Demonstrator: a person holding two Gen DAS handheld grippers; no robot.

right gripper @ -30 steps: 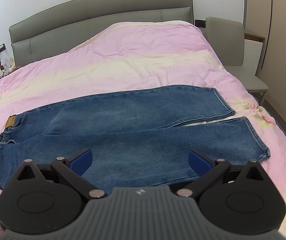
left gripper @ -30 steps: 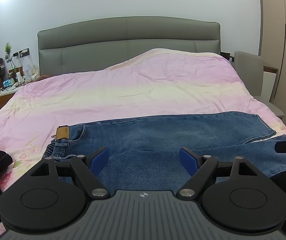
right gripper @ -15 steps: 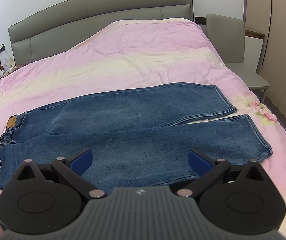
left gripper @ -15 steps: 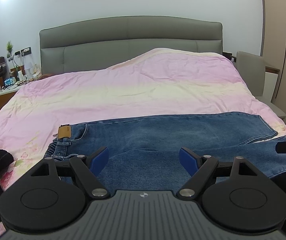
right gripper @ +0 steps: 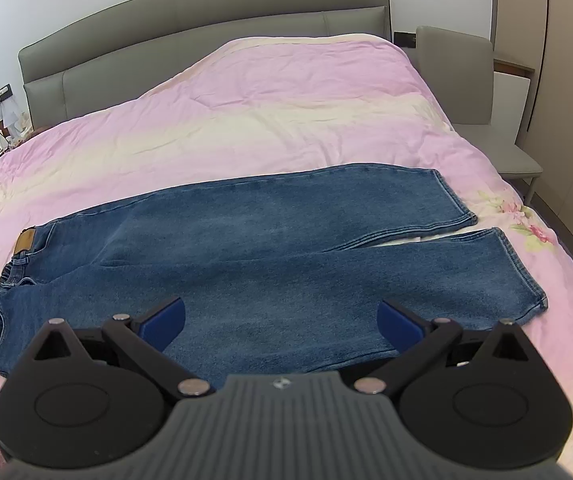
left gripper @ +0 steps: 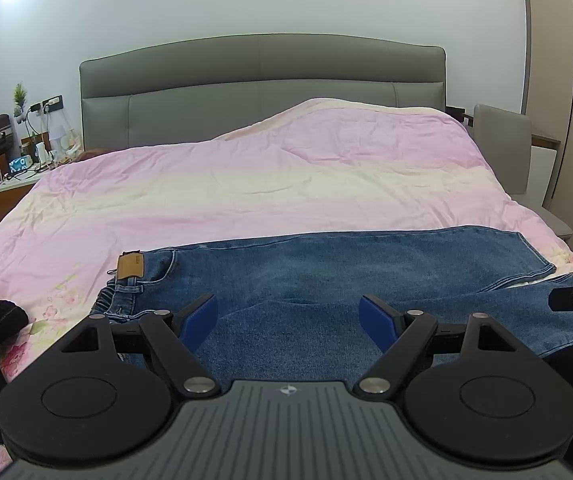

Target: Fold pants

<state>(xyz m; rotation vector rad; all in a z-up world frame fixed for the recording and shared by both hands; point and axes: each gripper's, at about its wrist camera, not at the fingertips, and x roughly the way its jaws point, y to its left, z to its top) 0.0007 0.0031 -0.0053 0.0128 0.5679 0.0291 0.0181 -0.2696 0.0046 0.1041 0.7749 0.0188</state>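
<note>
The left gripper (left gripper: 288,318) has its jaws spread wide and holding nothing, and so does the right gripper (right gripper: 281,322); both hang above the near edge of the pants (right gripper: 254,248) without touching the cloth. That released stance fits a moment before any grasp: wide jaws can drop over a denim edge and pinch it.

The pants lie flat on the bed (left gripper: 246,184), stretched crosswise along its foot end, back side up judging by the leather patch (left gripper: 129,265) on the waistband. Relative to that patch, the legs run off to the right: the far leg (right gripper: 306,204) lies straight, and the near leg (right gripper: 366,280) splays slightly away from it, with a narrow wedge of bedcover showing between the two hems. Laid out like this, smooth and open, the garment seems readied for a first fold, probably one leg laid over the other.

The left gripper sits close to the patch end, nearer the waist; the right gripper faces the middle of the near leg, with the hem further right. This split would let each side take one end of the near leg.

Beyond the pants, well past the patch, stands the grey headboard (left gripper: 262,80).
</note>
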